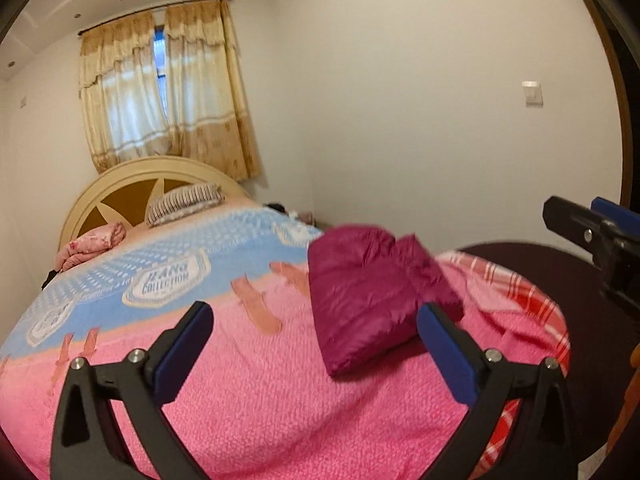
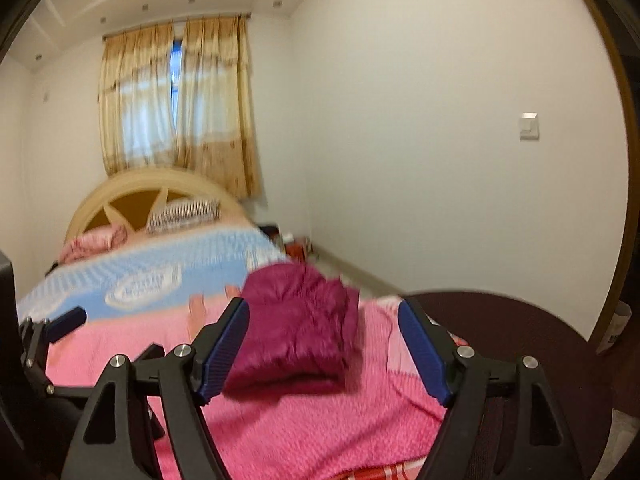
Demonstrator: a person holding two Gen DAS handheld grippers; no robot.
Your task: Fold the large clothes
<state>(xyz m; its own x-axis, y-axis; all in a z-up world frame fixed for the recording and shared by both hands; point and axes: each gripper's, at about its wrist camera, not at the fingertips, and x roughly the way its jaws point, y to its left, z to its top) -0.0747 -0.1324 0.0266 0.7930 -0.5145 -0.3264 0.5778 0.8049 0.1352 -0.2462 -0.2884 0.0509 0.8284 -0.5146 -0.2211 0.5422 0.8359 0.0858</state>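
A folded magenta padded jacket (image 1: 372, 292) lies as a compact bundle on the pink blanket (image 1: 260, 380) near the foot of the bed. My left gripper (image 1: 316, 320) is open and empty, just short of the bundle, which sits ahead and to the right. In the right wrist view the jacket (image 2: 300, 328) lies between and beyond the fingers of my right gripper (image 2: 324, 320), which is open and empty. The right gripper also shows at the right edge of the left wrist view (image 1: 592, 236), and the left gripper at the left edge of the right wrist view (image 2: 60, 324).
The bed has a blue-and-pink blanket, a striped pillow (image 1: 184, 204) and a cream headboard (image 1: 132, 184). A dark round footboard (image 2: 520, 340) stands at the right. A white wall (image 1: 440, 120) runs along the bed's right side. Curtains (image 1: 164, 92) cover the window behind.
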